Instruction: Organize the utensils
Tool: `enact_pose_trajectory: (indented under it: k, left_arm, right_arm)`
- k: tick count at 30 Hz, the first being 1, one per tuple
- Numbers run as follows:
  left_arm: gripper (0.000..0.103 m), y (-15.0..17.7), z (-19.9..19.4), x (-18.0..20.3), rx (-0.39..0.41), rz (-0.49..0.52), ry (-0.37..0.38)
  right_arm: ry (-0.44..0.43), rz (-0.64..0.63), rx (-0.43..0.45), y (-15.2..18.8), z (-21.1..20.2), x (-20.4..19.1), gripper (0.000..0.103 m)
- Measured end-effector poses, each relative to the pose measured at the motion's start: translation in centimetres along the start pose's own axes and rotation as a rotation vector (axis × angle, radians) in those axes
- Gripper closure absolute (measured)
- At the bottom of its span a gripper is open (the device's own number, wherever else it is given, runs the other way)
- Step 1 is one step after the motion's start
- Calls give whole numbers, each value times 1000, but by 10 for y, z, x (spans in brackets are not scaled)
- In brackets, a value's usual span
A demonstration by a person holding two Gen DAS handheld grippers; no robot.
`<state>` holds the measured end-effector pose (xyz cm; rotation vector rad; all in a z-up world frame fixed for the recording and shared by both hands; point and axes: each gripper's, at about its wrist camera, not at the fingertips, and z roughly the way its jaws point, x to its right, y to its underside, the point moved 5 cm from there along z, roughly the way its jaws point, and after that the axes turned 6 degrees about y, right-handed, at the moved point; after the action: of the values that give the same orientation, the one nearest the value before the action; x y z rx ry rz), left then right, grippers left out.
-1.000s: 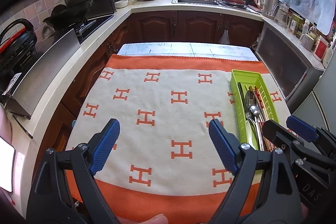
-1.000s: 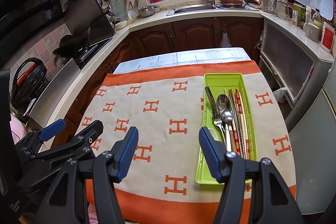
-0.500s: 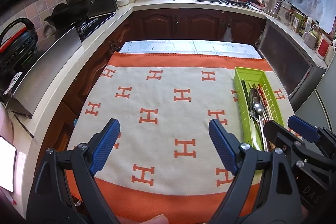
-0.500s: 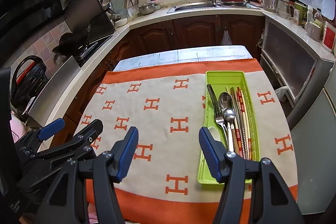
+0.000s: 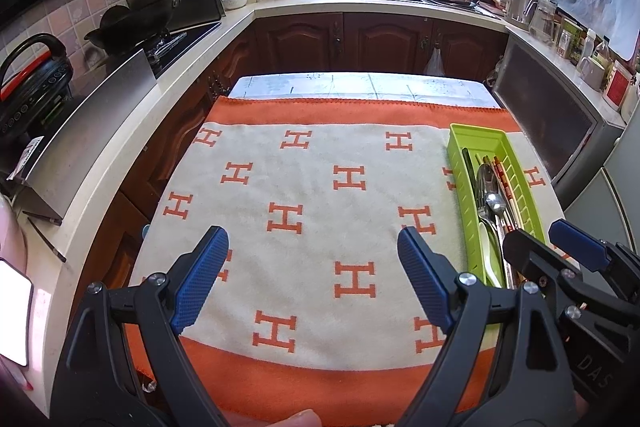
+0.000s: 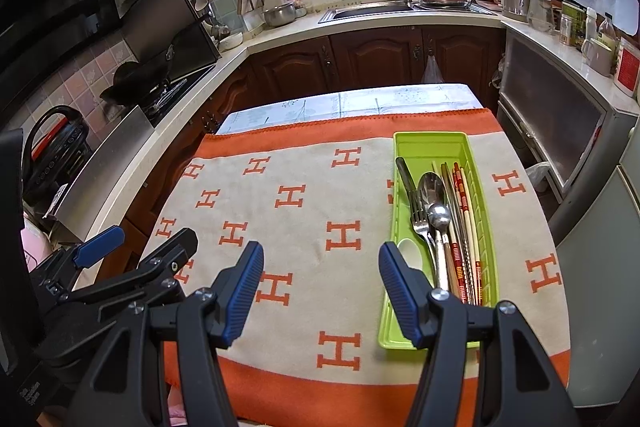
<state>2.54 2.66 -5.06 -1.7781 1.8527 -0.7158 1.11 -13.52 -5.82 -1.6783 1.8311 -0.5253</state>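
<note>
Item 1: green tray (image 6: 477, 163), long and narrow, lying lengthwise on the right side of the table (image 6: 400, 101), one short end far, one near; also seen at the right of the left wrist view (image 5: 454, 151).

Contents, all lying lengthwise inside the tray:
- large metal spoon (image 6: 431, 185), bowl toward the far end
- smaller metal spoon (image 6: 439, 217), resting partly over the large one
- fork (image 6: 420, 223), just left of the spoons
- dark-handled knife (image 6: 405, 173), along the left wall
- chopsticks (image 6: 464, 211), red-patterned and pale, along the right side
- white plastic spoon (image 6: 412, 253), bowl at the near left of the tray

Item 2: blanket (image 5: 312, 187), cream with orange H marks and an orange border, covering most of the table; a pale printed cloth (image 5: 360, 85) shows beyond its far edge.

Item 3: left tongs (image 5: 312, 267), released, blue pads wide apart, holding nothing, hovering over the near middle of the blanket, left of the tray.

Item 4: right tongs (image 6: 322, 287), released, pads apart and holding nothing, over the near blanket; the right pad (image 6: 400, 297) sits in front of the tray's near left corner. Whether it touches the tray cannot be told.

Surroundings: sink (image 6: 372, 11) under the far window, wok (image 5: 128, 35) on the left stove
</note>
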Motion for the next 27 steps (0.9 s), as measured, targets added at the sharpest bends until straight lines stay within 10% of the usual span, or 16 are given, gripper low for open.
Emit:
enact_pose_trajectory:
  k: [27]
  left_arm:
    - [18, 1, 2, -4, -4, 3, 4]
  right_arm:
    - [0, 5, -11, 6, 3, -4, 43]
